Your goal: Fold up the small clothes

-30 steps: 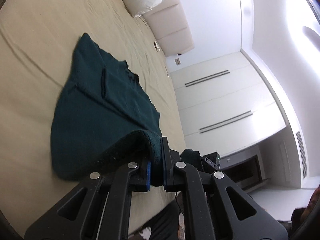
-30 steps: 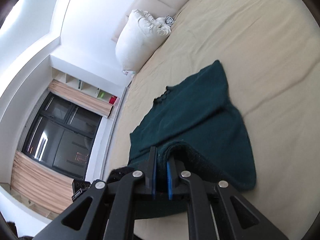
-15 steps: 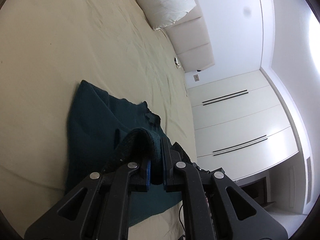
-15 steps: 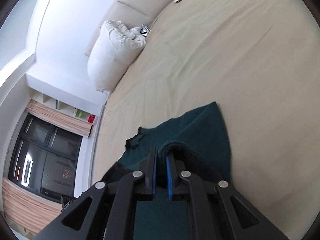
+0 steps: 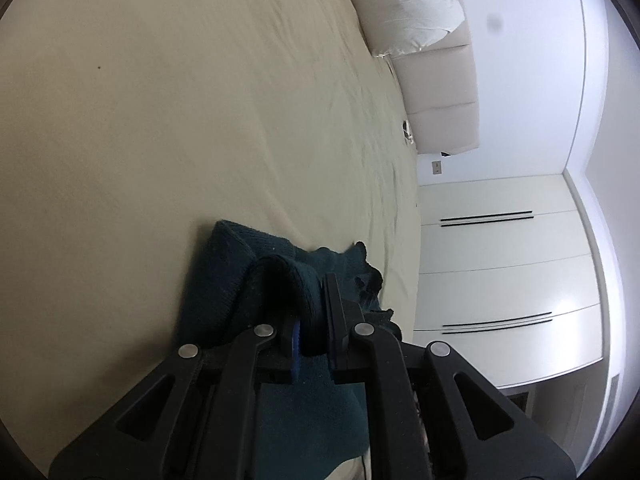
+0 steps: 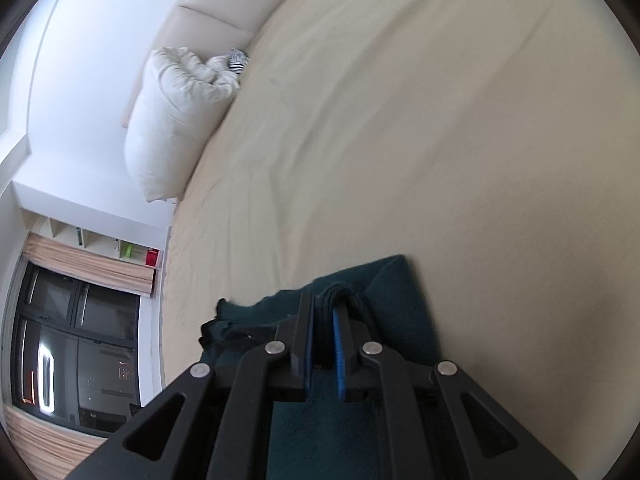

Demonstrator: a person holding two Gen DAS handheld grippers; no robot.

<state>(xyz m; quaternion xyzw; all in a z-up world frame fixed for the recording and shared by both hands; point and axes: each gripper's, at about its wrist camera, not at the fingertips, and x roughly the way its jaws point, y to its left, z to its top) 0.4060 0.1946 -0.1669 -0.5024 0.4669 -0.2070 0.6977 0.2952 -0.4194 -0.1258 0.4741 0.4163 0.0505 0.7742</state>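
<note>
Bed [image 5: 160,120]: wide, covered by a beige sheet, lightly creased toward the head end

Dark green knitted top [image 5: 224,280]: lies on the sheet at the near edge of the bed, already doubled over itself, so that one layer rests on another; a ragged neckline or trim shows on the side nearest the wardrobe, though the blur there makes the exact part hard to name

Left gripper [image 5: 314,312]: fingers drawn close together, pinching a thick rolled hem of the top between the blue pads; the fold bulges up and over the fingertip on the outer side

Right gripper [image 6: 324,320]: likewise nearly closed, a narrow fold of the same top [image 6: 396,304] clamped between its blue-lined fingers, with the rest of the cloth spread flat beneath and beside it

White pillow [image 6: 176,120]: propped against the padded headboard [image 6: 224,12], well apart from the top

Wardrobe [image 5: 500,300]: white doors with slim dark handles, beyond the far side of the bed

Window [image 6: 72,352]: dark glass, wooden blind beside it
</note>
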